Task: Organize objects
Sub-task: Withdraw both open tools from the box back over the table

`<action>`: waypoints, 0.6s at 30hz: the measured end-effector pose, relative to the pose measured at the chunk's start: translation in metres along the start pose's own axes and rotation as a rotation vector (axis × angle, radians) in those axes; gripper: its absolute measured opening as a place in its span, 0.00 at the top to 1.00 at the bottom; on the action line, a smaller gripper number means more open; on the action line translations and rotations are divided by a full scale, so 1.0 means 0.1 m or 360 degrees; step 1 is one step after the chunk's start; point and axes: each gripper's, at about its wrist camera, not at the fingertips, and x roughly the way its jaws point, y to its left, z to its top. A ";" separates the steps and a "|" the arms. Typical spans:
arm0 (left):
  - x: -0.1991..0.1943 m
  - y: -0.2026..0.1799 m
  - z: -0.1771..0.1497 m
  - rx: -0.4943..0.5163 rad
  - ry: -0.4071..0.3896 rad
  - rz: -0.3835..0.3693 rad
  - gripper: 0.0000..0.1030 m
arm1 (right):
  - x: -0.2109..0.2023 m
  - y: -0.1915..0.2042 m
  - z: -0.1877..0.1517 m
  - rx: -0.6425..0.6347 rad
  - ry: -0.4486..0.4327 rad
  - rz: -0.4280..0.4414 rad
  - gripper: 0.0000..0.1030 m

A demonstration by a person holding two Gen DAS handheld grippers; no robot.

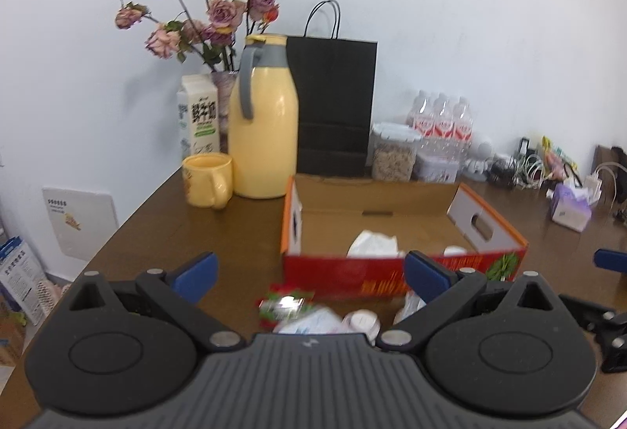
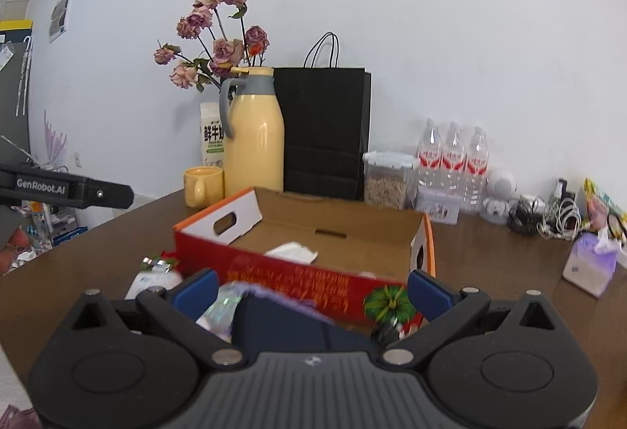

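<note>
Both grippers, the left gripper [image 1: 309, 278] and the right gripper [image 2: 311, 290], have their fingers wide apart and hold nothing. Below them, small packets [image 1: 313, 315] lie on the table [image 1: 235, 233] just before the red box [image 1: 392, 276]. Inside it is only a white paper [image 2: 292, 252] (perhaps more, hidden), so most sorting seems left.

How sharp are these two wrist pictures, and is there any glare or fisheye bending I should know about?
Left wrist view: the small packets near the open left gripper are smeared, while the yellow thermos is sharper, with a glare streak. Right wrist view: the red cardboard box front print is blurred, the dark blue item at the open right gripper is soft, and corners curve darkly.
</note>
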 end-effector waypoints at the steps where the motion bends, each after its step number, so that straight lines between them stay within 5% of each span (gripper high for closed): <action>1: -0.03 0.02 -0.05 0.0001 0.0010 0.0011 0.00 | -0.03 0.01 -0.04 0.0007 0.0011 -0.0002 0.00; 18: -0.39 0.28 -0.82 -0.0026 0.0202 0.0130 0.00 | -0.25 0.15 -0.71 0.0106 0.0301 0.0003 0.00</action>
